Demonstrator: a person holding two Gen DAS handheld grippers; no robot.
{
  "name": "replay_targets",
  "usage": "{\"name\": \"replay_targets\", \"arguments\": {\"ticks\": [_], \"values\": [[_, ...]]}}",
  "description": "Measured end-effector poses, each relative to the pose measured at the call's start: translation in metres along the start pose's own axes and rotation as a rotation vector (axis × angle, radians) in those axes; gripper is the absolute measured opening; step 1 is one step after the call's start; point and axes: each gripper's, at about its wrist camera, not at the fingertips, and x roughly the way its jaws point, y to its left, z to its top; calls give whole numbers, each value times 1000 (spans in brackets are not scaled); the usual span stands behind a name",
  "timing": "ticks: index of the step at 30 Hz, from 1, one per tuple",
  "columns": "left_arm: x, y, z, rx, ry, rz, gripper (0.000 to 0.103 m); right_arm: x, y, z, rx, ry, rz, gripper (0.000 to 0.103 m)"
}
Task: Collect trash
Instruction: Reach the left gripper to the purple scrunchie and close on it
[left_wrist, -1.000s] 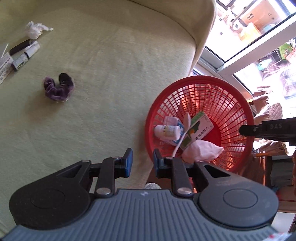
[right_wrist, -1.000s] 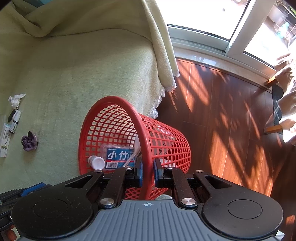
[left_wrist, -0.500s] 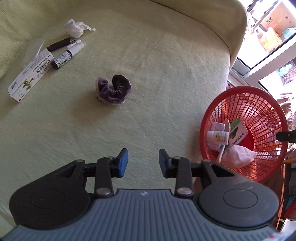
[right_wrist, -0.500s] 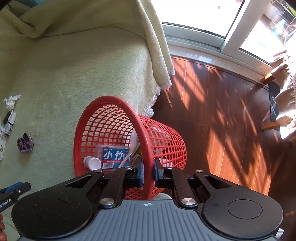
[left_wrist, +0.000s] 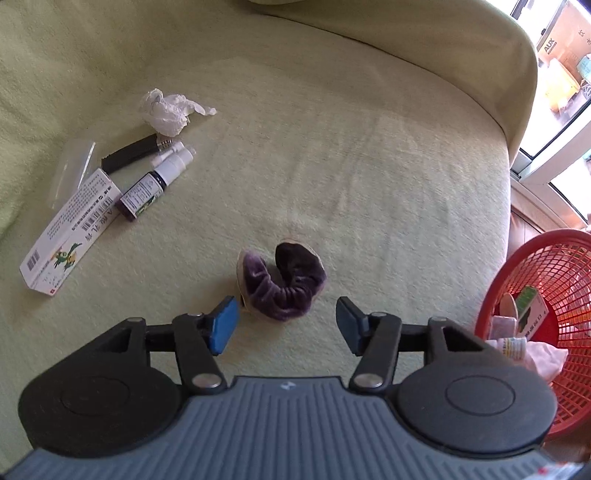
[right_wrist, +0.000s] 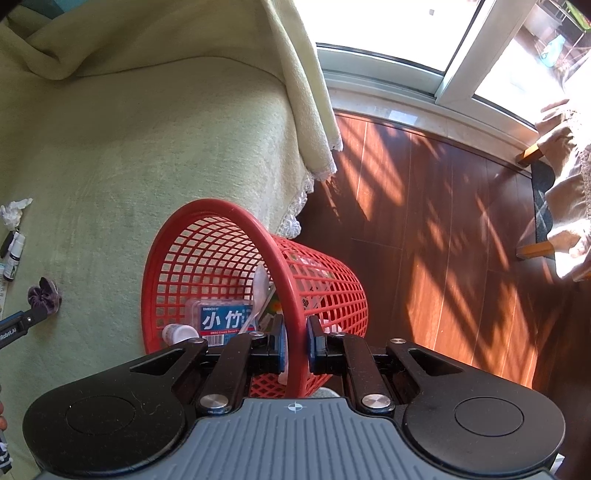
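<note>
Left tool (left_wrist: 286, 325) spread wide, holding nothing, poised low over the pale green blanket-covered bed (left_wrist: 351, 166). Directly ahead, just beyond the fingertips and centred on the gap: a curled purple velvet scrunchie (left_wrist: 282, 286), long axis running crosswise, roughly parallel to the line between the two pads. Likely next: a short push forward and down, then closing across its width. Further ahead and leftward: a crumpled white tissue (left_wrist: 168, 110), a dark spray bottle with white cap (left_wrist: 153, 184), a white printed carton (left_wrist: 70, 236). Right tool (right_wrist: 295, 345) clamped on the rim of the red plastic mesh basket (right_wrist: 221, 236), off to the left tool's right, well apart from the scrunchie. Left tool clearly nearer.
</note>
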Motion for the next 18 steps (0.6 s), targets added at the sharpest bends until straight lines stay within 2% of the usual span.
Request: {"name": "replay_targets", "arguments": {"ticks": [3,8,9,10,11,14,18], "values": [[13,-2,7,12,8,14,57,0,0,1,2,3,-3,8],[31,-4,12,25,20,30,56,1,1,1,4,7,-11,8],[33,-3,13,27,23,24,53,1,1,1,4,7,-12,8],[34,-3,14,27,28,15,41,1,1,1,4,7,-12,8],[34,-3,15,26,30,6,33,0,2,1,3,6,-12,8],[30,-4,14,32,21,4,22,-1,3,0,3,5,-14,8],[21,-2,11,15,20,-2,17,-1,3,0,-1,4,-14,8]]}}
